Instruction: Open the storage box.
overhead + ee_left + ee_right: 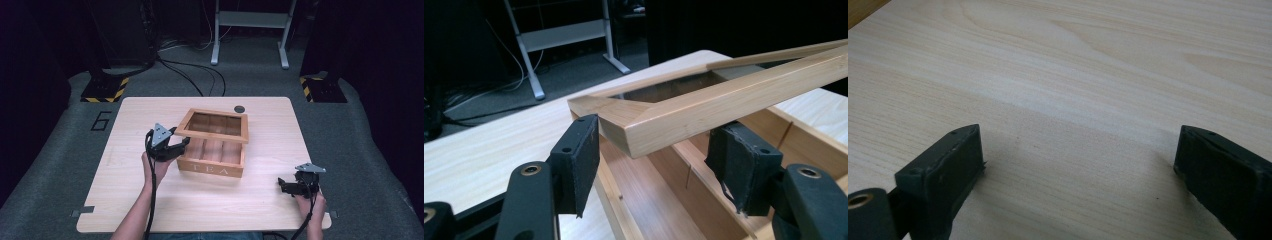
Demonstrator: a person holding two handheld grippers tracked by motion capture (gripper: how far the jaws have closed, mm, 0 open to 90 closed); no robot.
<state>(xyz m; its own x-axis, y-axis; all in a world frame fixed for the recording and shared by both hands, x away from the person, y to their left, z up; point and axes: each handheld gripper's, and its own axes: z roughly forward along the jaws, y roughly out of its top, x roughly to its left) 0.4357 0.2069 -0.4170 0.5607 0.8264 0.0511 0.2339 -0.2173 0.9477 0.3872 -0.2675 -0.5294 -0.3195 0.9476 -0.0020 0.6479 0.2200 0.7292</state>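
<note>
Straddling raised lid (724, 102): left gripper (664, 160)

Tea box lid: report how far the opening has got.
Done: the lid is raised off the tea box, partway open. In hand: the left gripper brackets the lid's corner, jaws apart, not clamped. Left: swinging it fully back. The right gripper rests open on the table.

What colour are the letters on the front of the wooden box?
White: "TEA" on the light wooden box, seen best in the high view.
</note>
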